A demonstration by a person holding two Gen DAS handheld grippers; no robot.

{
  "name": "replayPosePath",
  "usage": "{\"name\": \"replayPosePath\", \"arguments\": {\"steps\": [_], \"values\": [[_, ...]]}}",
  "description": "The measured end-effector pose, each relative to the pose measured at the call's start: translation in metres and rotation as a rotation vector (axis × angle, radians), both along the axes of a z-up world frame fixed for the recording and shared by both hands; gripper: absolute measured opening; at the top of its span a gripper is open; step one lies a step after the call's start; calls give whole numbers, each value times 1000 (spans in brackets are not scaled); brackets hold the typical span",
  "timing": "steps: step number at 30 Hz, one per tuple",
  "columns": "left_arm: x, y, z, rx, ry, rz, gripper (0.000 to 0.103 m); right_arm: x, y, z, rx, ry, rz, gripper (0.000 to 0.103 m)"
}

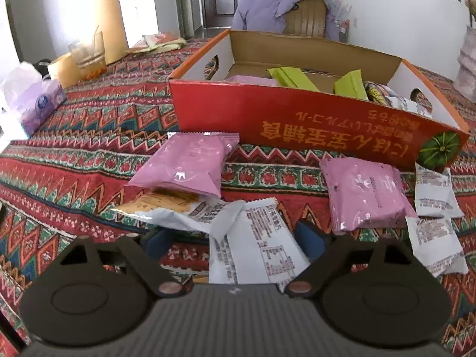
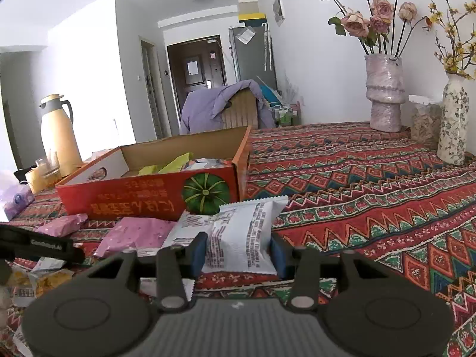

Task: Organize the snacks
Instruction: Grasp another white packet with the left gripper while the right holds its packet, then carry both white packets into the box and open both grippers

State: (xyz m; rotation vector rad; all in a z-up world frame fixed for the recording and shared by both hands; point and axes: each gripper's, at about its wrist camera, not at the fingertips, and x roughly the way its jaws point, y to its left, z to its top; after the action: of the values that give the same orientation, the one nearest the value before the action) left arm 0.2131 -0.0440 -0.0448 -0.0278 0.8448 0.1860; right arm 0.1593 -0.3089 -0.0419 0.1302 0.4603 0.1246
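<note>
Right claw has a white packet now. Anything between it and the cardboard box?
Nothing visible blocks the way. The right claw grips the white packet, and the cardboard box sits just beyond, to its left. Only its red front wall must be cleared. Pink packets lie low on the cloth beneath.

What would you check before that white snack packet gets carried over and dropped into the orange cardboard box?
1. Right gripper has the white packet between its pads: ok, both blue pads press its sides.
2. Packet is lifted off the tablecloth: cannot tell.
3. Cardboard box is open on top: ok.
4. Room in the box: ok, bare cardboard shows beside the green packets.
5. Left gripper is out of the way: ok, it is open over another white packet among the loose snacks.
6. Box wall is low enough to pass over: cannot tell.
</note>
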Motion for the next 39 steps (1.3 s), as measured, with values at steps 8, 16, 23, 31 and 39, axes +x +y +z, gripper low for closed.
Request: {"name": "replayPosePath", "arguments": {"steps": [8, 16, 23, 31, 39], "values": [[-17, 3, 7, -76, -32, -56, 51, -4, 4, 2, 6, -9, 22, 44], [-43, 7, 27, -127, -128, -111, 49, -13, 9, 9, -3, -31, 29, 44], [-58, 13, 46, -166, -215, -133, 49, -15, 21, 19, -18, -53, 48, 44], [-60, 12, 77, -168, -315, -154, 49, -5, 38, 39, -20, -98, 79, 44], [-28, 9, 92, -140, -369, -140, 49, 24, 54, 67, -30, -166, 94, 44]]}}
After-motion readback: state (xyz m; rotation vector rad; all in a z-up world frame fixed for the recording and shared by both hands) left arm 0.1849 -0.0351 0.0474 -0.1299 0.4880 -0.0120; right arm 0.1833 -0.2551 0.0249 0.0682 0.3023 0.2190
